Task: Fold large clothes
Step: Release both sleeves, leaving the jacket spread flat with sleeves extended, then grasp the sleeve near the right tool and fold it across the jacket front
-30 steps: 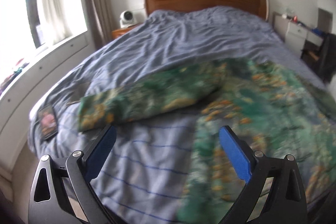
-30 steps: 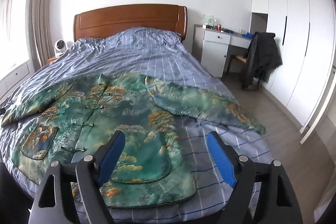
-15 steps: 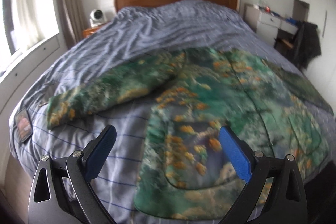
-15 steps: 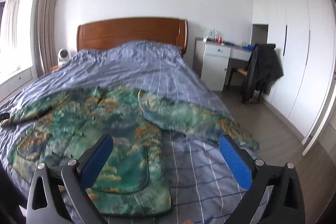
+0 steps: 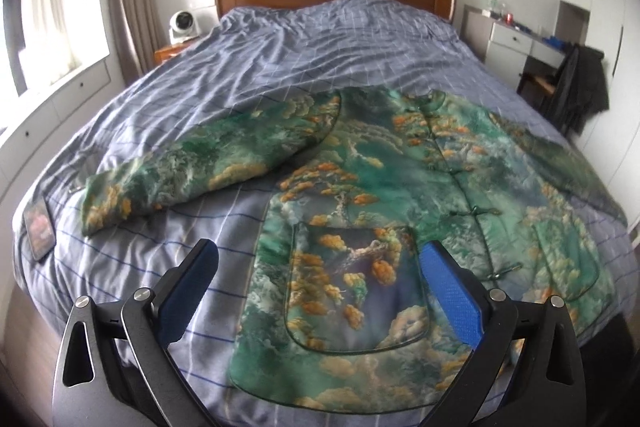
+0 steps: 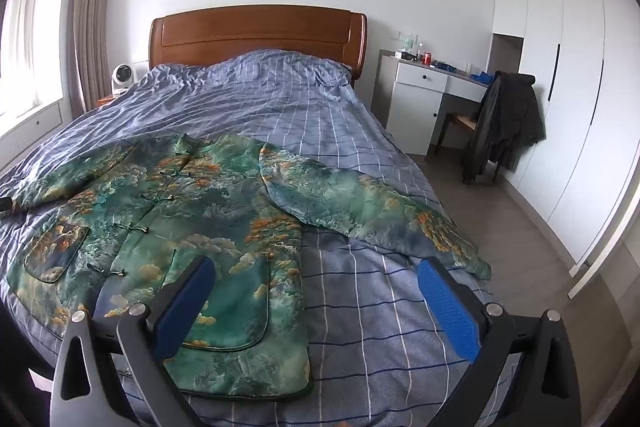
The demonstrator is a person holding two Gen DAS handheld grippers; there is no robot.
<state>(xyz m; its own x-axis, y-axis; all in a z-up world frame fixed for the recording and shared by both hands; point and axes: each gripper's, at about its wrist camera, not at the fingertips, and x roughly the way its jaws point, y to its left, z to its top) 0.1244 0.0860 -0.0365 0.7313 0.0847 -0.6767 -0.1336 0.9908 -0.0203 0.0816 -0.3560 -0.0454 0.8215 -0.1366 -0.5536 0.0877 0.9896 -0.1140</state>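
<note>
Blue checked bedding (image 5: 320,59) fills the frame beneath a wooden headboard (image 6: 256,35); a green patterned jacket (image 5: 400,195) lies spread flat, lower centre. Left gripper (image 5: 320,291) and right gripper (image 6: 316,303) hover spread wide, empty, the right's jaws just widened.

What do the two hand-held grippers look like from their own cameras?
The left hand-held gripper and the right hand-held gripper look alike: black angular linkage frames with teardrop cutouts, silver round pivot bolts, and two fingers faced with textured blue pads. No cables, markings, hands or sleeves show.
</note>
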